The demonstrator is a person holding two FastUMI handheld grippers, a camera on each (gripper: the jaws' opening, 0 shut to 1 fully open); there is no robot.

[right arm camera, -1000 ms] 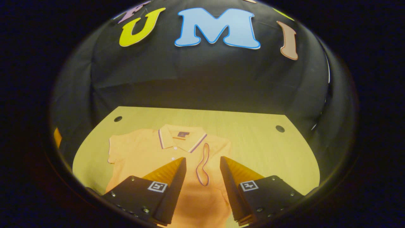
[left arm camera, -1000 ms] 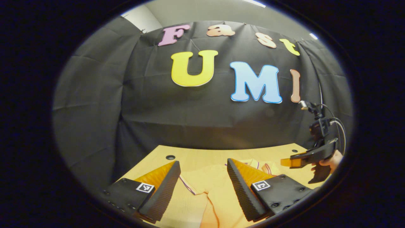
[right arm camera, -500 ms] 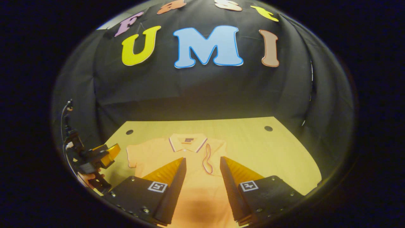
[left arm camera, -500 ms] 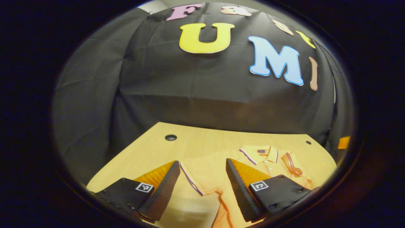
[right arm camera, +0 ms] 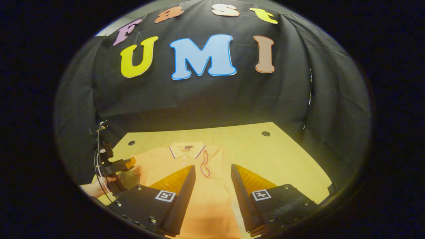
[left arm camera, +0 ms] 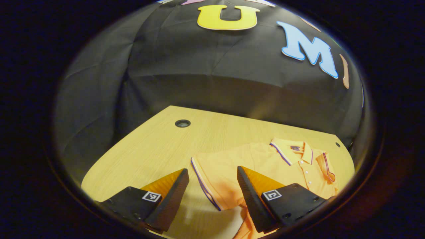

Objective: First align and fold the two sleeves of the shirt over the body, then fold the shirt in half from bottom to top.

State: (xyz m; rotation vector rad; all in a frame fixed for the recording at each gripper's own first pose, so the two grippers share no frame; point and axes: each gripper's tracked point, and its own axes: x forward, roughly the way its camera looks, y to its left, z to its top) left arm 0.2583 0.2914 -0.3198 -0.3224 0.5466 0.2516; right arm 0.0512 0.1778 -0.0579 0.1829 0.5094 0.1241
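While it lies flat on the counter [left arm camera: 149,149], shirt [right arm camera: 202,196]: right sleeve [right arm camera: 206,162] folded over body, left sleeve [left arm camera: 212,179] spread out.
Left hand-held gripper [left arm camera: 212,189]: released, above left sleeve.
Right hand-held gripper [right arm camera: 212,189]: released, over shirt body.

We are reading no usable text: the dark patch inside the orange polo shirt's collar [right arm camera: 188,148] is showing too small to read
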